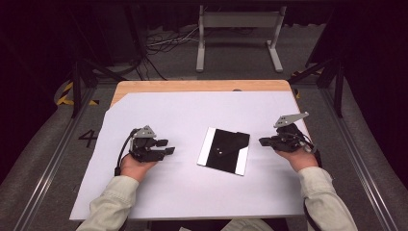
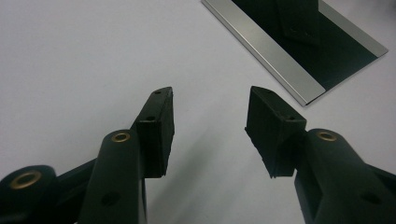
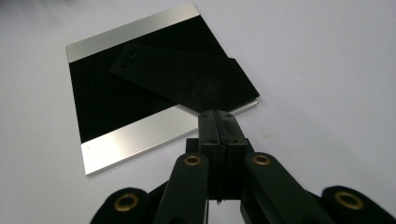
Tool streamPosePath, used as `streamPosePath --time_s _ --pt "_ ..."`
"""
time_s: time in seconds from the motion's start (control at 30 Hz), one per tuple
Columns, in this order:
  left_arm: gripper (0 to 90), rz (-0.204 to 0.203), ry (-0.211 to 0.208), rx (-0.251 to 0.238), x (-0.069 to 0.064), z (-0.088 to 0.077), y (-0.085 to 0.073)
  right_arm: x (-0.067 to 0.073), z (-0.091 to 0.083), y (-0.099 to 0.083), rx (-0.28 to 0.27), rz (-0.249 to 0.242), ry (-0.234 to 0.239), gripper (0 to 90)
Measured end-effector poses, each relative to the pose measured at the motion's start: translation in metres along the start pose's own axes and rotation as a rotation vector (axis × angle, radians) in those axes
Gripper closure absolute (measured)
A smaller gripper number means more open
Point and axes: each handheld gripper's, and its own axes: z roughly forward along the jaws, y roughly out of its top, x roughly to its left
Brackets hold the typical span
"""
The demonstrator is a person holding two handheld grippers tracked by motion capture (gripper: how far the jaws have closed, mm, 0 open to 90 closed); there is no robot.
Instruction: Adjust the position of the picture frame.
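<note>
Flat square plate (image 1: 224, 151) lies mid-table on the white sheet (image 1: 192, 192): matte black centre w/ a brushed silver strip along two opposite edges. On top of it rests a thin black flap (image 3: 187, 77), roughly five-sided, tapering to a narrow end w/ two small holes; its wide corner overhangs the plate's edge.

Right gripper view gives the flap's outline and holes clearly; high view gives just a dark patch w/ pale specks. Left gripper view catches one plate corner (image 2: 299, 56), silver strip sharp.

Right gripper (image 3: 218, 116): jaws pressed together, nothing between them, tips just short of the flap's overhanging corner, apart from it. In high view it sits right of the plate (image 1: 263, 142).

Left gripper (image 2: 210, 121): jaws wide, nothing between, ribbed black pads, over bare sheet; plate lies ahead and to its right, apart.
</note>
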Motion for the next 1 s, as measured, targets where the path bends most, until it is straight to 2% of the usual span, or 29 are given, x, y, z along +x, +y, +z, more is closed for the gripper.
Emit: streamPosePath --time_s 0.47,1.0 --pt "52.0 -0.003 -0.016 0.023 0.0 0.005 0.0 -0.017 0.011 0.023 0.0 0.033 -0.02 90.0" --pt "52.5 -0.02 -0.034 0.028 0.001 0.005 0.0 -0.03 0.038 0.034 0.05 0.05 -0.029 90.0"
